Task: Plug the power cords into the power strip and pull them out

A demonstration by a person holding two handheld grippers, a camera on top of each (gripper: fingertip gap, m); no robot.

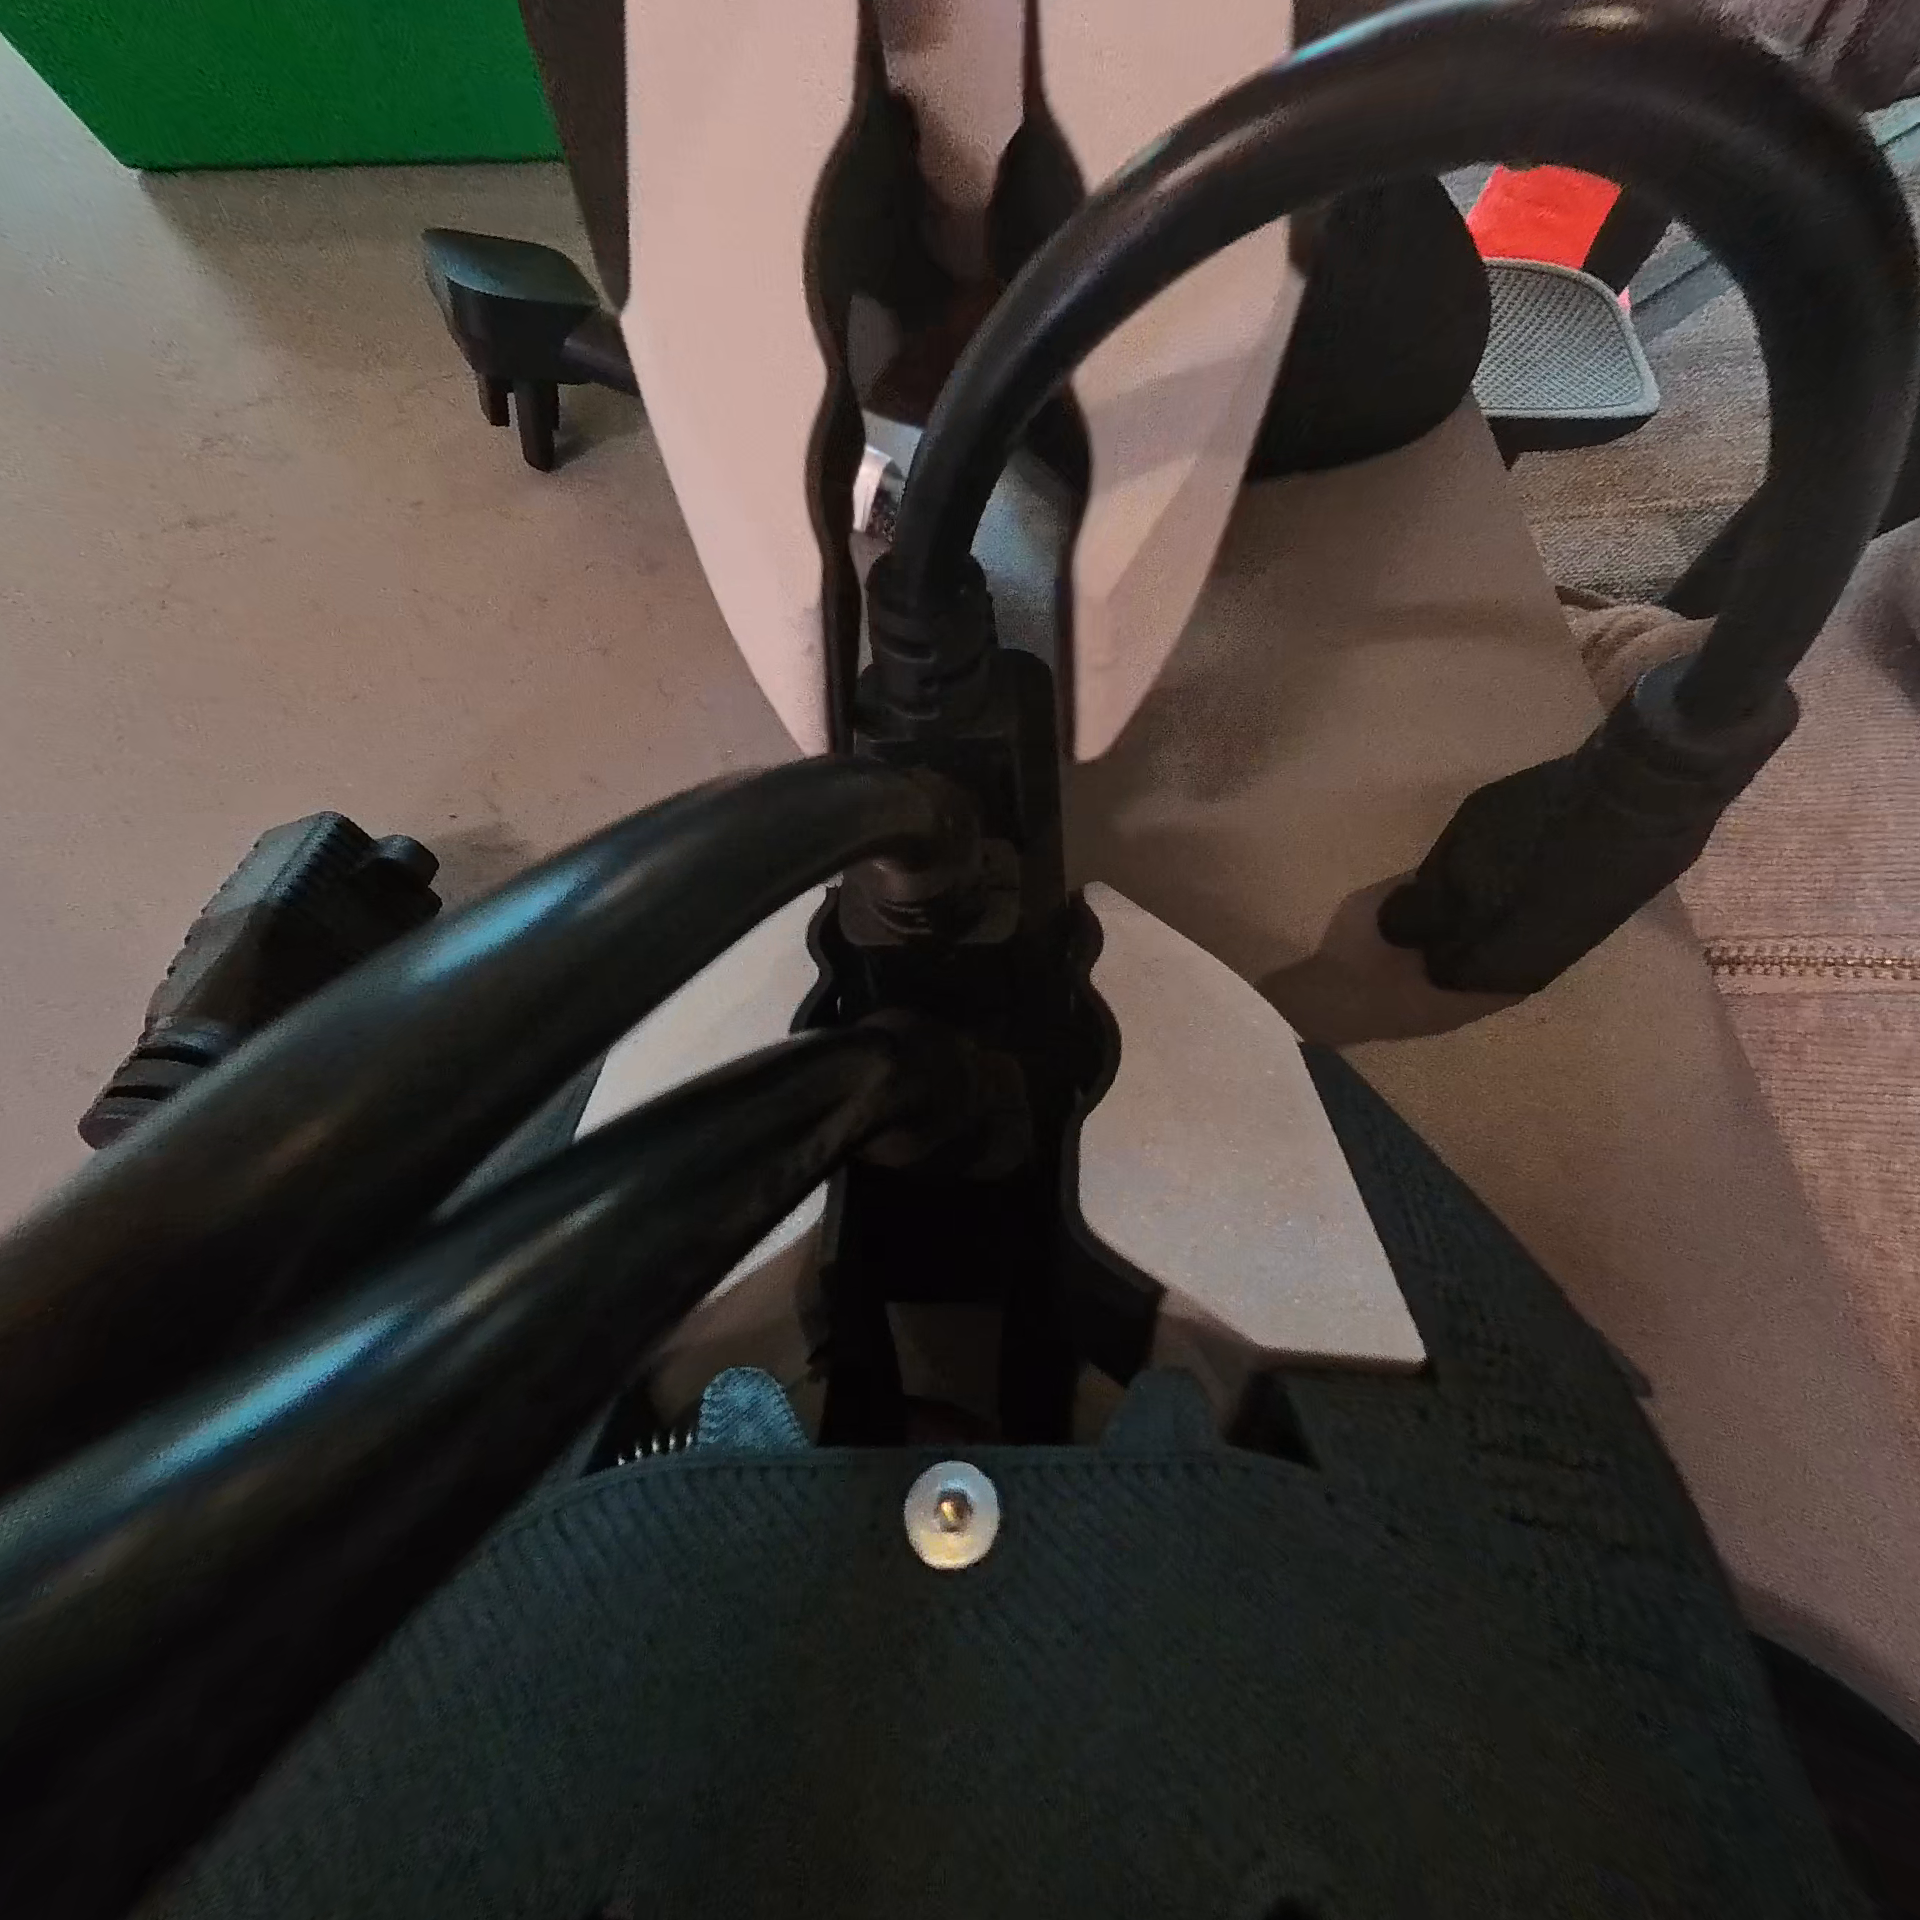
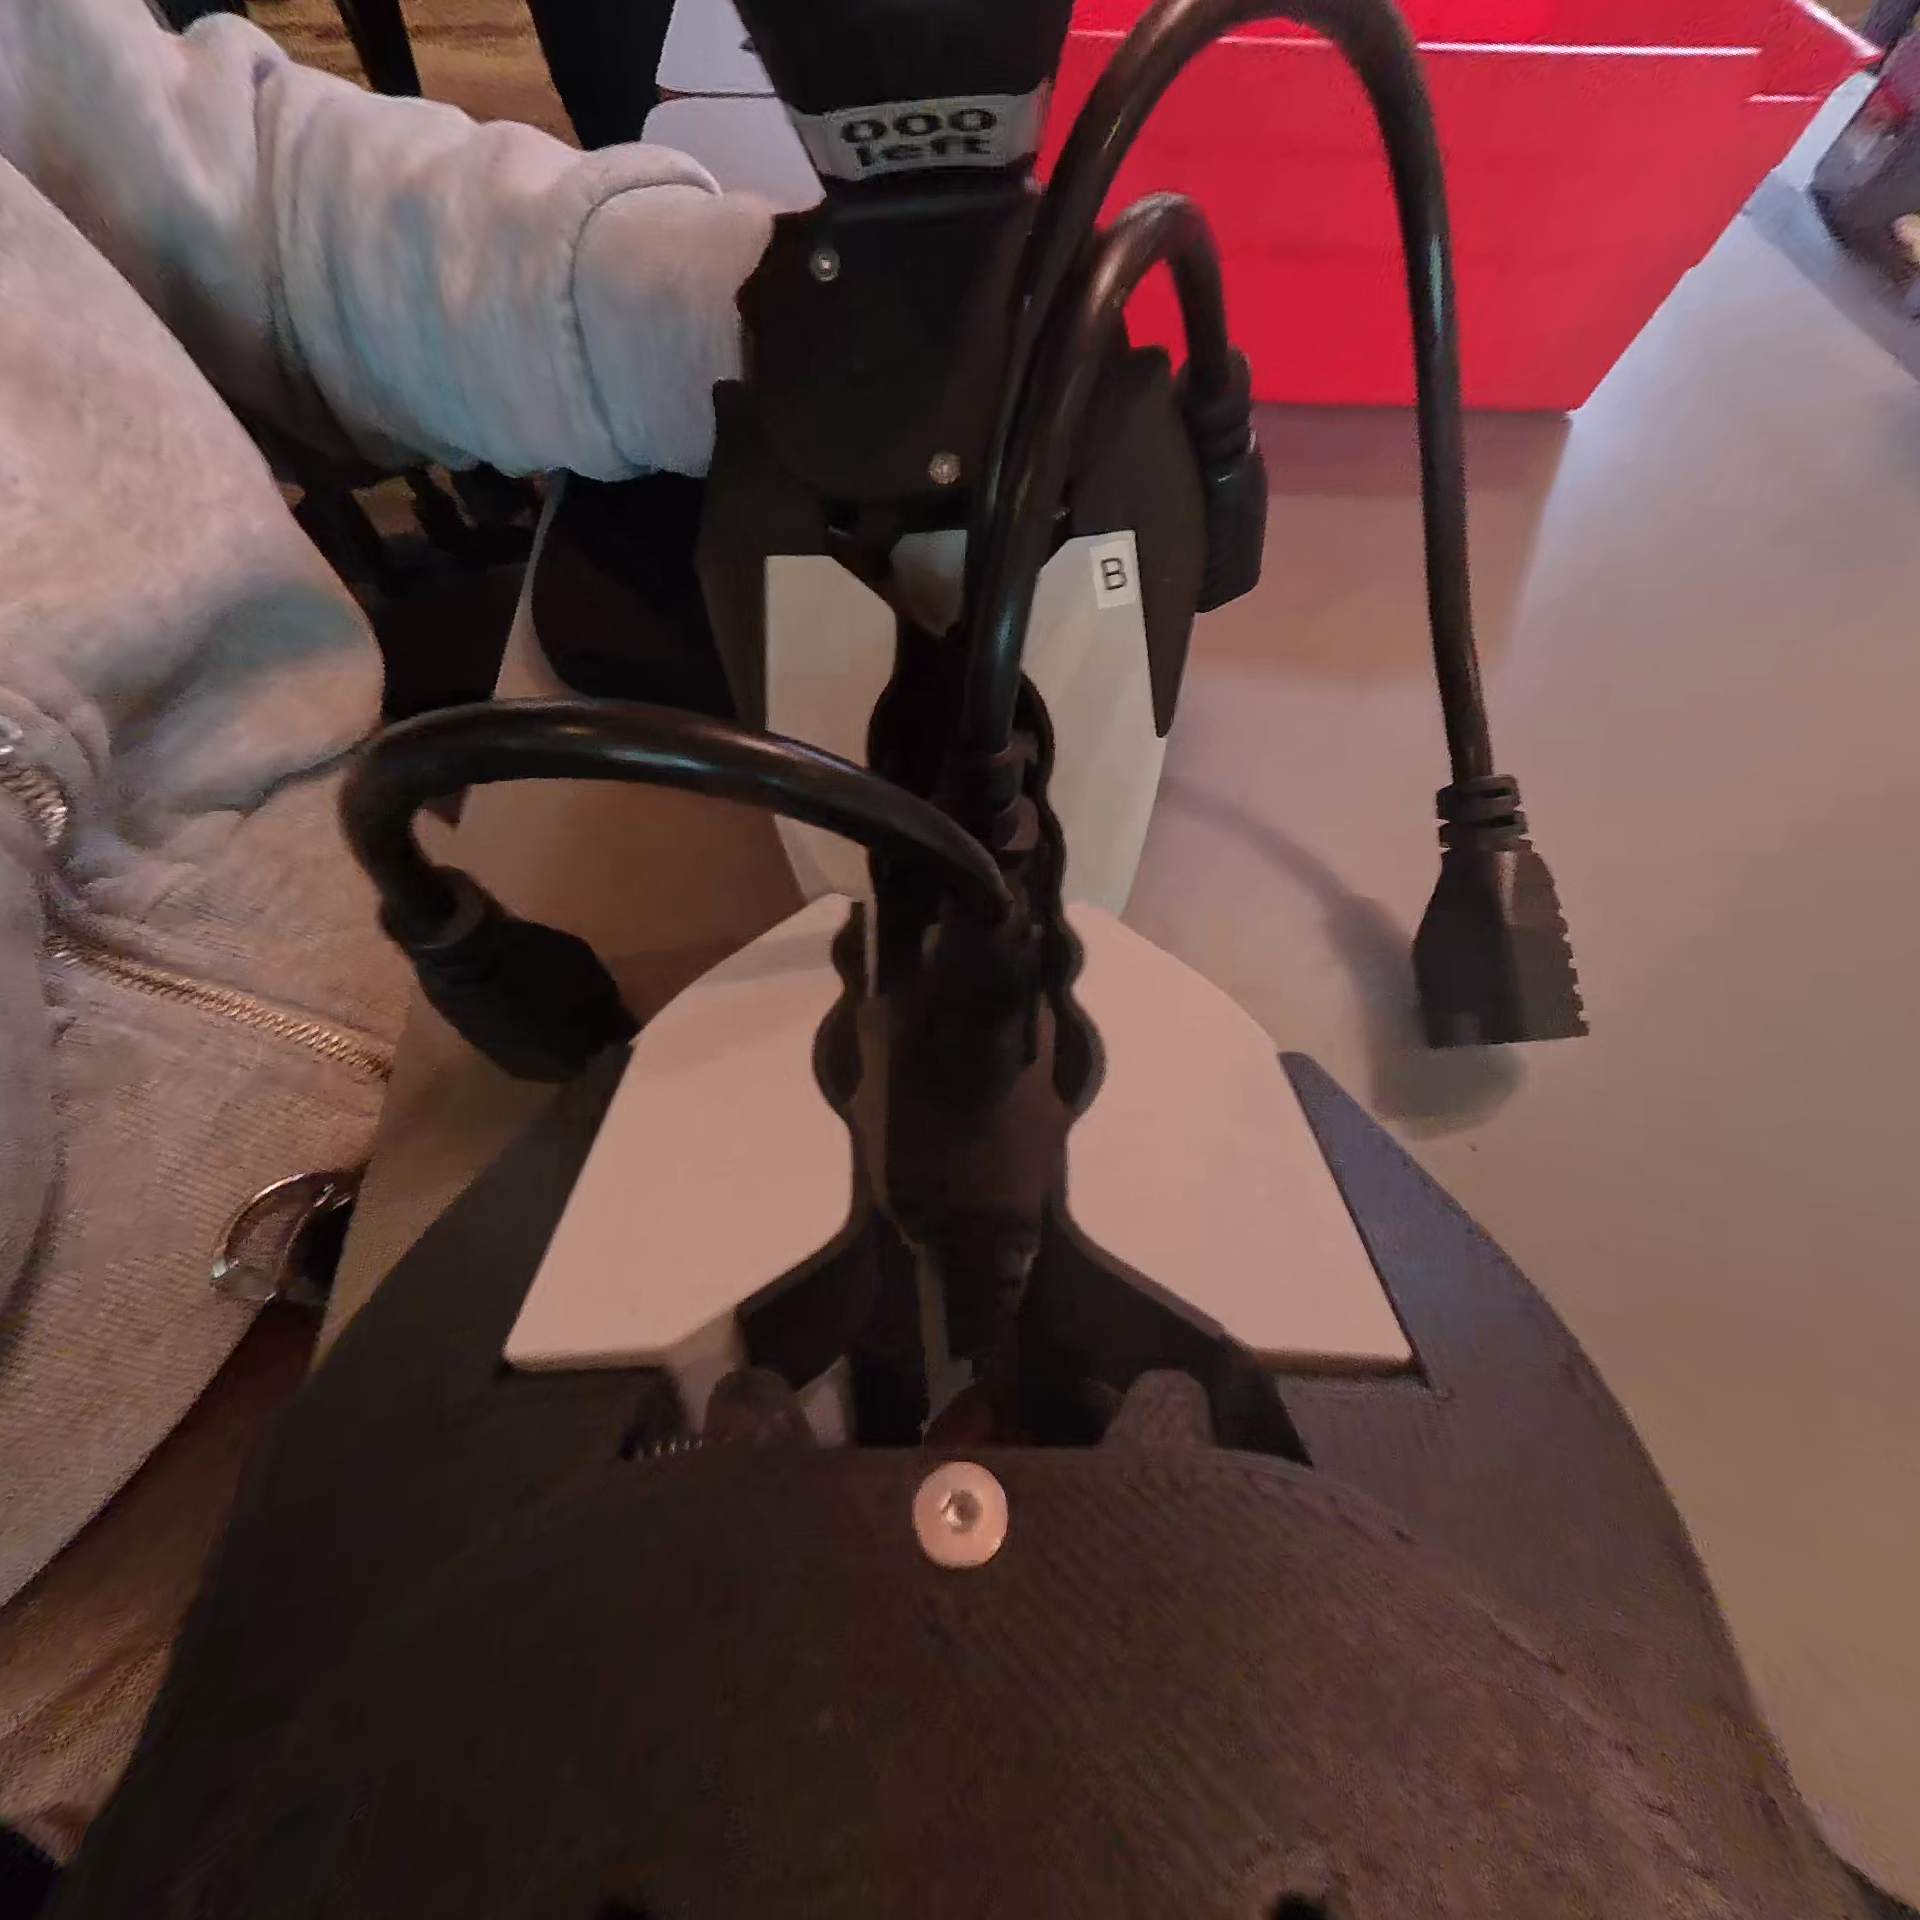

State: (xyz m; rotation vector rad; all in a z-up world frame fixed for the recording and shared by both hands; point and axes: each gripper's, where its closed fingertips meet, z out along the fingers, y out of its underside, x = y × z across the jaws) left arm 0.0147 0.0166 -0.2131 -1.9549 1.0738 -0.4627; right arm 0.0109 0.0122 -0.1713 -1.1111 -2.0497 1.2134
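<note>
Power strip (image 1: pixel 1023 769): narrow, black, seen edge-on, held up off the pale surface (image 1: pixel 208 623) near the side where a person in a grey hoodie (image 2: pixel 156 935) sits. Clamped from both ends. Left gripper (image 1: pixel 956 935) jaws drawn in to a slim gap around the black body. Right gripper (image 1: pixel 951 727) facing it, jaws likewise pinched tight on the same body.

Three thick black power cords (image 1: pixel 1455 156) rooted in the strip through ribbed collars. One arched high to a blocky end (image 1: pixel 1538 873) by the hoodie. Two swept out towards the camera, badly blurred.

From the right wrist view, one cord looped to a connector (image 2: pixel 1496 935) hanging just above the surface, smeared by motion.

Loose black plug (image 1: pixel 509 322) with pins down on the surface towards the far edge, near a green box (image 1: pixel 260 83). Ribbed connector (image 1: pixel 260 966) half hidden behind the cords. Red bin (image 2: pixel 1455 208) at the far edge.

Sockets entirely hidden. Boundary between strip and plug bodies hard to make out in the dark mass. Left gripper's left finger covered by cords.
</note>
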